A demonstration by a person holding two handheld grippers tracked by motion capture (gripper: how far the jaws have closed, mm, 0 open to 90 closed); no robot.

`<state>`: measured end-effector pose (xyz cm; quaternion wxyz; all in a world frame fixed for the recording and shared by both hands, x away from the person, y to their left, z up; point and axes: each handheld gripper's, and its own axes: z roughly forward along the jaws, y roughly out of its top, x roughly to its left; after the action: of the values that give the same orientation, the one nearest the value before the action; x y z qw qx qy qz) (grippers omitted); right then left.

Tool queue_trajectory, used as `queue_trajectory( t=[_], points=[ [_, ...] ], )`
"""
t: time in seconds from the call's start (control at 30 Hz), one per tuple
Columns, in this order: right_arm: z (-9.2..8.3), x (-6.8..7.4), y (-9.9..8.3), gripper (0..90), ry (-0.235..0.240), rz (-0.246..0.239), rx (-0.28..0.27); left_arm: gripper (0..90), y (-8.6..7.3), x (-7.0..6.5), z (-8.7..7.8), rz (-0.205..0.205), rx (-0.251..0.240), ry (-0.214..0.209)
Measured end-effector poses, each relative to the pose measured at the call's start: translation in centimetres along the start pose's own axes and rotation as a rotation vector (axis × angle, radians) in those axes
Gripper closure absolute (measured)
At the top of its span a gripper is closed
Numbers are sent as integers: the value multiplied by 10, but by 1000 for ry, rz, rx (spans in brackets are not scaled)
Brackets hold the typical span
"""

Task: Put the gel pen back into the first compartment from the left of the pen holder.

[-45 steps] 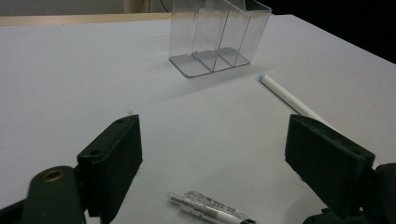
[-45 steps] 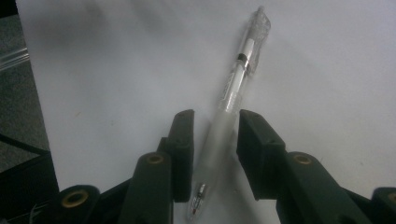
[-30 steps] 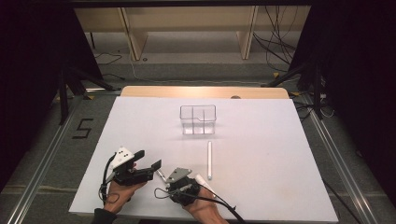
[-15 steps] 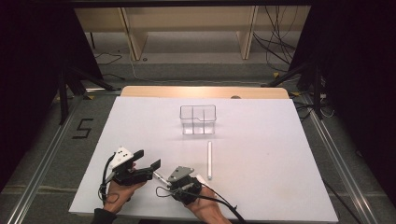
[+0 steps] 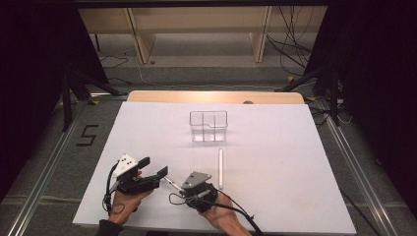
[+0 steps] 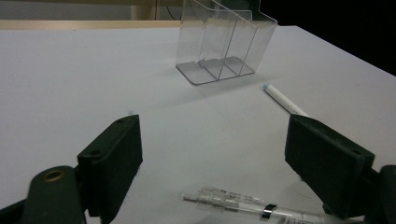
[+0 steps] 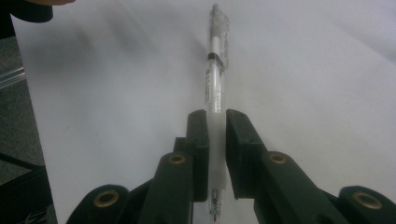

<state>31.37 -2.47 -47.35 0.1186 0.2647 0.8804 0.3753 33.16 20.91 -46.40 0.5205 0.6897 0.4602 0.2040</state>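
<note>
The white desk (image 5: 275,162) fills the high view, with a clear plastic organizer (image 5: 208,126) standing at about 12 o'clock from the desk's middle, its compartments empty. A white marker (image 5: 221,169) lies flat between the organizer and the near edge, well apart from both hands. At about 7 o'clock the left gripper (image 5: 153,167) rests with its jaws spread wide and nothing between them. Just beside it, toward 6 o'clock, the right gripper (image 5: 173,183) is clenched on a clear pen (image 5: 170,181), which juts out toward the left gripper.

The step in hand looks like the pickup of the pen: the grasp is made and the pen sits low over the desk. The next move probably calls for a lift and a carry toward 12 o'clock, then tipping the pen upright over one compartment of the organizer.

The right gripper view shows what the high view cannot: the jaws press the pen (image 7: 215,93) at its frosted grip, the tip pointing back toward the hand. The left gripper view shows the organizer's (image 6: 224,42) three dividers and the pen (image 6: 243,205) passing below its own open jaws.
</note>
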Motion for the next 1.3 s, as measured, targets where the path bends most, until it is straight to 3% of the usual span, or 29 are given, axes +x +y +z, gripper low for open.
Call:
queue_trajectory(
  t=[0.23,0.43,0.77,1.0,1.3],
  points=[
    [-16,-16,0,810,-26,13,-39,185,1,3,-1,-33,-20,4],
    [-31,-28,-6,810,-46,8,-61,185,1,-2,0,-19,-14,-7],
    [-57,-38,-22,809,-88,-77,-74,185,3,-14,6,46,37,-63],
    [-73,-39,-34,809,-126,-117,-81,184,15,-23,10,81,78,-123],
    [-89,-37,-42,809,-190,-201,-98,183,32,-43,20,177,129,-166]
  ],
)
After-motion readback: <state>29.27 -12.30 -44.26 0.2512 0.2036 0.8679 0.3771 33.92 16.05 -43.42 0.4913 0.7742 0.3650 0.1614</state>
